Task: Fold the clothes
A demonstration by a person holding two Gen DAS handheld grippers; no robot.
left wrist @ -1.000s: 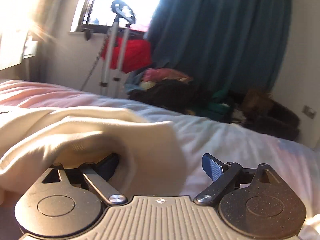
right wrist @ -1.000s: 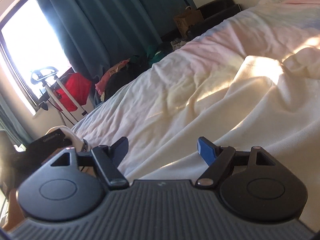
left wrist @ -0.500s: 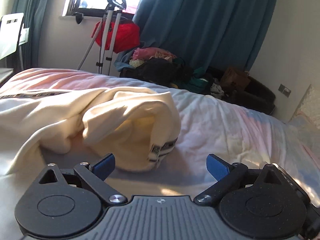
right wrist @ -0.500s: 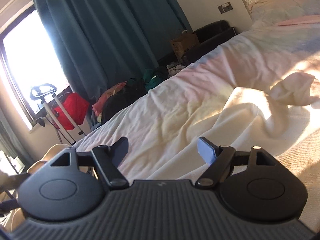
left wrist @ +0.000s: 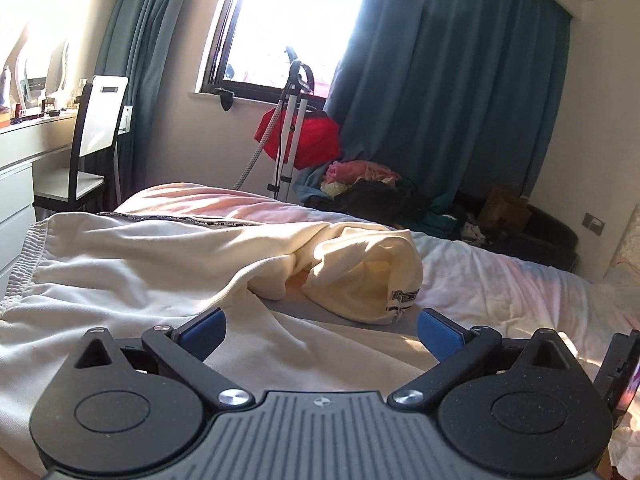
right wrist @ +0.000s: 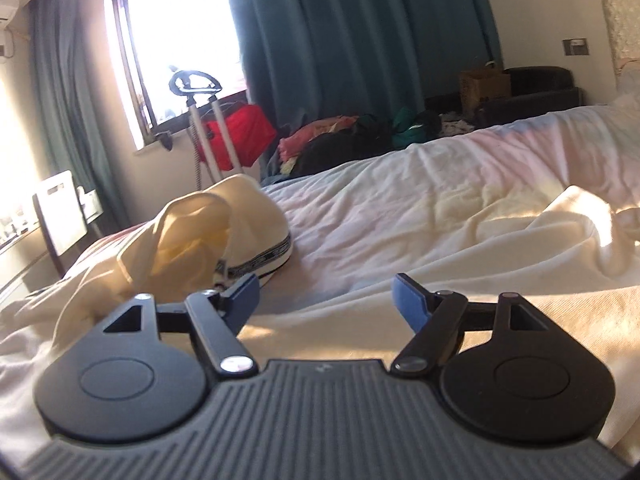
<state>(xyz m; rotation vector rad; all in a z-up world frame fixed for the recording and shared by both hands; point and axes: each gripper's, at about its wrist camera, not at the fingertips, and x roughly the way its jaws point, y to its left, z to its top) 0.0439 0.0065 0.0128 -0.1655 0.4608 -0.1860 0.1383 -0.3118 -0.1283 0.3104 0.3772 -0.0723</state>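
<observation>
While both your tongs hang apart and empty, the cream garment [left wrist: 160, 264] sprawls across the bed [right wrist: 420, 200].
Left tongs [left wrist: 320, 330] and right tongs [right wrist: 324, 300] hover over soft, rumpled knit; one banded end [right wrist: 256, 256] is bunched over, perhaps a sleeve, so it lies only loosely gathered, not squared.

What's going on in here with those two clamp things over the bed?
A person is folding clothes with a handheld gripper in each hand. A cream garment lies spread on the bed, with one end bunched up where a printed trim band shows. The left gripper and right gripper are both open and hold nothing, hovering just above the fabric. The fold is not finished; the cloth looks rumpled rather than flat.
</observation>
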